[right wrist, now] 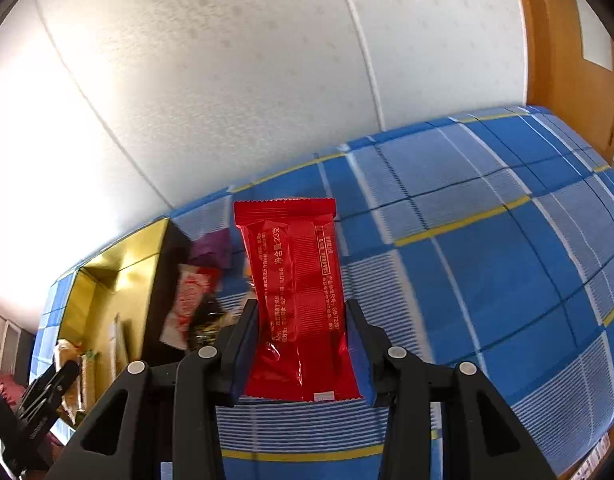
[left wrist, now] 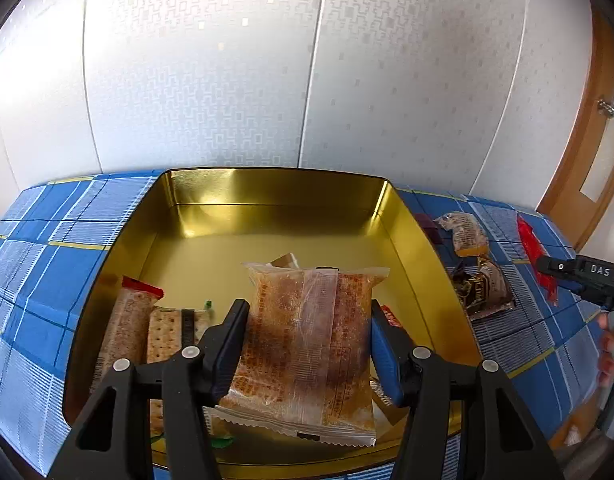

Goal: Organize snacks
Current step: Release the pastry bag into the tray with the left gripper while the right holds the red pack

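In the left wrist view my left gripper point(left wrist: 307, 334) is shut on a clear packet of brown cake point(left wrist: 307, 344), held over the near part of the gold tin point(left wrist: 275, 184). Inside the tin lie a red-topped bar point(left wrist: 127, 320), a cracker packet point(left wrist: 165, 332) and other wrapped snacks under the cake. In the right wrist view my right gripper point(right wrist: 301, 338) is shut on a red snack packet point(right wrist: 295, 272), lifted above the blue checked cloth point(right wrist: 487, 260). The tin point(right wrist: 119, 276) sits to its left. The right gripper point(left wrist: 587, 280) with the red packet point(left wrist: 535, 252) also shows at the left view's right edge.
Loose snacks lie on the cloth right of the tin: a tan-wrapped one point(left wrist: 467, 234), a dark brown one point(left wrist: 485, 290) and a dark purple one point(left wrist: 429, 228). A white wall runs behind the table. A wooden door point(left wrist: 587, 140) stands at the right.
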`<state>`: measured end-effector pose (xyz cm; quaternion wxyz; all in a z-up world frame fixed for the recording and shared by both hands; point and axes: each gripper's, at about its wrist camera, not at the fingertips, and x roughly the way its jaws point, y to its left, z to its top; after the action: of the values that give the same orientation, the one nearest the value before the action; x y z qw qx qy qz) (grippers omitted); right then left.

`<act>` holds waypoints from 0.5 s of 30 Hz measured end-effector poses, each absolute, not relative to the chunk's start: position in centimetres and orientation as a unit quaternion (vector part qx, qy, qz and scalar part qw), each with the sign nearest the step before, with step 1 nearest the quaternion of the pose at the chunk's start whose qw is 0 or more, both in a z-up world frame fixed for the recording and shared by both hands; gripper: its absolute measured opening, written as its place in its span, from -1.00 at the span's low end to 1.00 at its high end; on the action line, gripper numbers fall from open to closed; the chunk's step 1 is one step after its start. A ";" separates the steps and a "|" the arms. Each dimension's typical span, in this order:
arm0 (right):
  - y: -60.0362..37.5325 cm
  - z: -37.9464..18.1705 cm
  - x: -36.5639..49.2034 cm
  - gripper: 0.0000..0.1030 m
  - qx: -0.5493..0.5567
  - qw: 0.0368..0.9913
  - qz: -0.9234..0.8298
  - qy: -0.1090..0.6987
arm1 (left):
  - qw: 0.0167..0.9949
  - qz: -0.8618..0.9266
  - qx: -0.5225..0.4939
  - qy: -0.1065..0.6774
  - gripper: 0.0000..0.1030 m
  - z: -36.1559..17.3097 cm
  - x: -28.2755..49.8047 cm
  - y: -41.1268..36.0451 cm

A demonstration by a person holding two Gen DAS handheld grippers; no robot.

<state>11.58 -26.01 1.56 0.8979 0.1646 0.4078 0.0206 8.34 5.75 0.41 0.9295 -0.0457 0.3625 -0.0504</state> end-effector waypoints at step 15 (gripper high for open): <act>-19.3 2.9 12.0 -0.18 0.142 0.901 0.107 0.395 | 0.912 -0.009 -0.076 0.402 0.13 -1.3 8.9 9.5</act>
<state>11.97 -19.26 2.86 0.9012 0.1418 0.3953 0.1068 8.93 9.53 -1.29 0.9123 -0.0758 0.4023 -0.0087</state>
